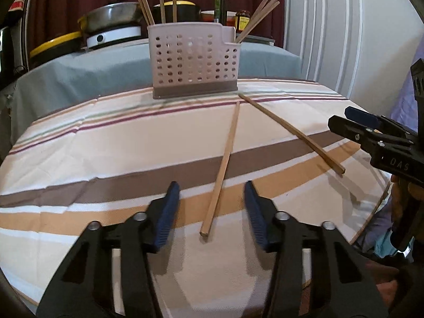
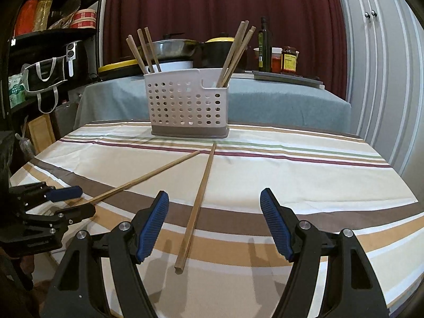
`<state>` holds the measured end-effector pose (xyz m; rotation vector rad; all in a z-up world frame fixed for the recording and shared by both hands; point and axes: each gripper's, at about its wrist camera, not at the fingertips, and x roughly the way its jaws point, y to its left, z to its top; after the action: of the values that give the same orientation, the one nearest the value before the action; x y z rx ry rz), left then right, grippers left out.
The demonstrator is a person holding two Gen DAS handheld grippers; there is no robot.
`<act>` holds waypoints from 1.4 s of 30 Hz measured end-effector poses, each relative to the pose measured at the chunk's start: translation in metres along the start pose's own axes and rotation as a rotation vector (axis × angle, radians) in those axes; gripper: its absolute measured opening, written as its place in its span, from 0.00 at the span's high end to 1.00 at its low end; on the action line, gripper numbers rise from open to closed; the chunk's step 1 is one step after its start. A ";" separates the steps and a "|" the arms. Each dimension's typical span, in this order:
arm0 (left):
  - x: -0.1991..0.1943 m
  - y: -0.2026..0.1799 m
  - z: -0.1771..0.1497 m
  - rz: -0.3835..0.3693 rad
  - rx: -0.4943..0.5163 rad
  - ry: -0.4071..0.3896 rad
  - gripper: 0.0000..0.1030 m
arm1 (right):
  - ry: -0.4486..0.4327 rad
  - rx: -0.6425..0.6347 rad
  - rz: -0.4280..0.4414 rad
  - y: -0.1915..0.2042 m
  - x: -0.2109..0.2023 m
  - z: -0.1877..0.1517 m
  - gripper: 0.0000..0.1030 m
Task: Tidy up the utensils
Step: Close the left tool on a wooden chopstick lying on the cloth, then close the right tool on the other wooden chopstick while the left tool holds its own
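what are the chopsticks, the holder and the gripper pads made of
Chopsticks: likely wood or bamboo, matte tan and unpainted.
Holder: looks like moulded plastic, matte white with punched round holes and a grey-brown base.
Gripper pads: probably rubber or soft plastic, blue with fine ribbing; the arms behind them look like black hard plastic.

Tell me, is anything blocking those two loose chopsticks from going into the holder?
Nothing visible: only bare striped tablecloth lies between the two chopsticks and the utensil holder.
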<state>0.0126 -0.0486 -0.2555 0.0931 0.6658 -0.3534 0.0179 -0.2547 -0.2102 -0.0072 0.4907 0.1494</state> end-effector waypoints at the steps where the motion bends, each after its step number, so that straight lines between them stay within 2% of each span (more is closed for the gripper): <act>1: 0.001 0.001 -0.001 0.005 -0.005 0.006 0.66 | 0.000 0.001 0.000 -0.001 0.000 0.000 0.32; 3: 0.001 0.003 -0.001 0.021 -0.016 0.001 0.77 | 0.002 0.001 0.002 -0.001 0.001 -0.001 0.32; 5: 0.000 0.006 0.000 0.030 -0.032 -0.001 0.83 | 0.007 0.000 0.006 0.001 0.003 -0.001 0.32; 9: 0.000 0.009 0.000 0.046 -0.051 -0.004 0.86 | 0.014 -0.013 0.022 0.005 0.004 -0.005 0.32; 14: -0.001 0.012 0.001 0.066 -0.069 -0.003 0.89 | 0.018 -0.021 0.030 0.009 0.004 -0.009 0.33; 16: -0.001 0.016 0.000 0.081 -0.095 -0.003 0.90 | 0.020 -0.020 0.030 0.008 0.004 -0.011 0.36; 22: 0.002 0.021 0.003 0.085 -0.130 0.004 0.92 | 0.041 -0.024 0.035 0.008 0.007 -0.018 0.51; 24: 0.002 0.021 0.004 0.086 -0.133 0.003 0.92 | 0.058 -0.033 0.045 0.010 0.009 -0.022 0.60; 27: 0.003 0.021 0.004 0.085 -0.135 0.003 0.92 | 0.078 -0.048 0.056 0.011 0.012 -0.027 0.67; 34: 0.003 0.021 0.004 0.084 -0.136 0.002 0.92 | 0.069 -0.038 0.034 0.004 0.010 -0.028 0.72; 42: 0.002 0.021 0.003 0.085 -0.136 -0.003 0.92 | 0.054 -0.076 0.077 0.011 0.002 -0.034 0.79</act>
<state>0.0233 -0.0296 -0.2543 -0.0092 0.6791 -0.2259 0.0021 -0.2453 -0.2407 -0.0667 0.5388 0.2434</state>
